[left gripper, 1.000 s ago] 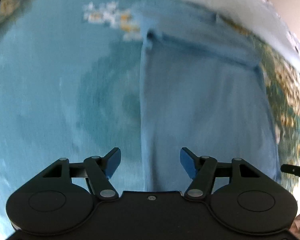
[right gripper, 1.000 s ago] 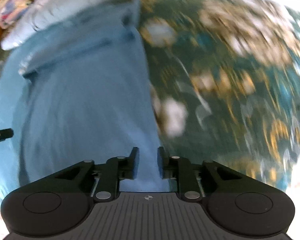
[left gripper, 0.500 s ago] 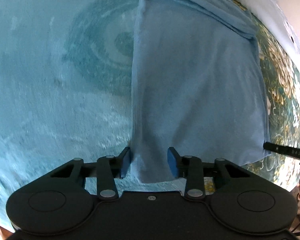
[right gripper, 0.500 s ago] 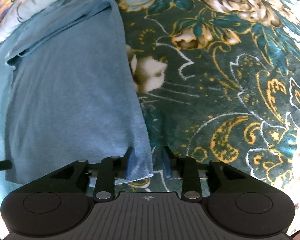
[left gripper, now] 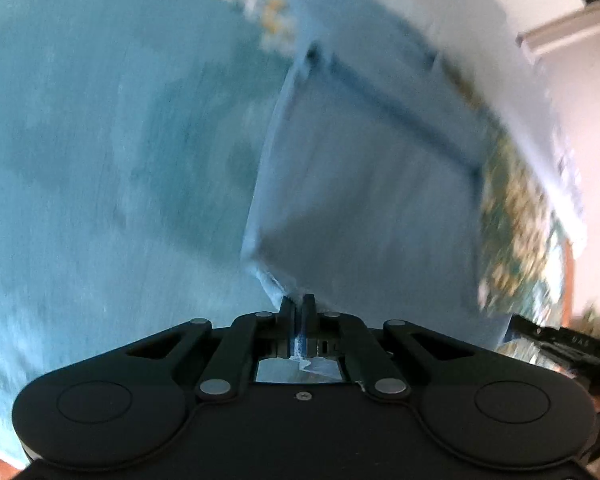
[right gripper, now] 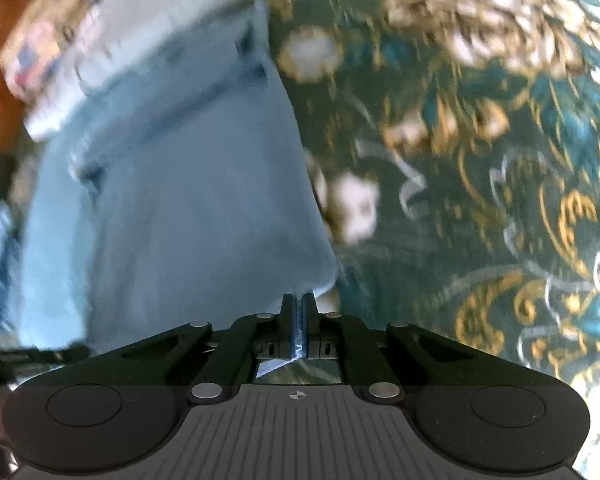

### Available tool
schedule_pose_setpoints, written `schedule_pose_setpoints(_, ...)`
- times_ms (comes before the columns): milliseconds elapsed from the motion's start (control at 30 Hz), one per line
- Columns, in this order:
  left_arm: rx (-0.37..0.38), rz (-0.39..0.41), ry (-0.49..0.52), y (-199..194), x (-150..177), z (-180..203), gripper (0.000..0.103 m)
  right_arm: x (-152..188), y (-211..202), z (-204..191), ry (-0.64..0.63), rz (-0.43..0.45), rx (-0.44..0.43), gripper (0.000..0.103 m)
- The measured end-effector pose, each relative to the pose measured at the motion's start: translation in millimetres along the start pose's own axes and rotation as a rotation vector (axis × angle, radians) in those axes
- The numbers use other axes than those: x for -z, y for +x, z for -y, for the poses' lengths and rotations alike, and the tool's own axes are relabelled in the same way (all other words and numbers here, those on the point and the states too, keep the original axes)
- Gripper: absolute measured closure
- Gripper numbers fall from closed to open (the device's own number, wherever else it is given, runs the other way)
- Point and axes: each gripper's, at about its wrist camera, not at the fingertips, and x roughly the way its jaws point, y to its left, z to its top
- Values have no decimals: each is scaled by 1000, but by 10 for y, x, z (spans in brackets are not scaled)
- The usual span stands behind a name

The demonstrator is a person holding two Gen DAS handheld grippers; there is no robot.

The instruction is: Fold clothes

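A light blue garment (left gripper: pixel 372 200) lies folded into a long panel on a bedspread, its far end layered. My left gripper (left gripper: pixel 298 302) is shut on the garment's near left corner, and the cloth rises to the jaws. In the right wrist view the same light blue garment (right gripper: pixel 188 208) stretches away from me. My right gripper (right gripper: pixel 298 302) is shut on its near right corner, which shows pinched between the pads. Both views are blurred by motion. The other gripper's black tip (left gripper: pixel 548 334) shows at the right edge of the left wrist view.
Under the garment lies a teal blanket (left gripper: pixel 100 160) on the left and a dark green floral bedspread (right gripper: pixel 480 200) on the right. A pale pillow (right gripper: pixel 100 52) sits beyond the garment's far end. A white wall (left gripper: pixel 480 20) stands behind the bed.
Both grippers closed on the near corners of the garment, the left from wide open. The corners have lifted off the bed and both views have tilted back up.
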Motion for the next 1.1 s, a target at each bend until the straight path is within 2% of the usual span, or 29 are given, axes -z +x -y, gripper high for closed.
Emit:
schedule_pose_setpoints(200,87,156,-32,-98,-743,150,103,-707,-115,26,94,143,-172,101)
schedule_pose_setpoints(367,73,234,30,-2,-1401,378,103,-1342,95,-99,55,205,-212,101)
schedule_pose_setpoints(567,43,304,64,255,-1958,561,103,-1980,467,-281,14,229,-189,101)
schedule_pose_setpoints(700,4,310,71,487,-2212,562,103,-2266,684,-392,-18,220,-163,101)
schedule_pose_setpoints(1033,-46,255,17,1086,-2491,373,101,-2581,1269,-391,-24,134,-78,101)
schedule_pose_setpoints(1067,-40,259,24,1083,-2483,378,99,-2589,1310,-383,-19,126,-73,100)
schedule_pose_setpoints(1100,-30,265,35,1066,-2473,386,92,-2597,1352,-375,-15,118,-68,100)
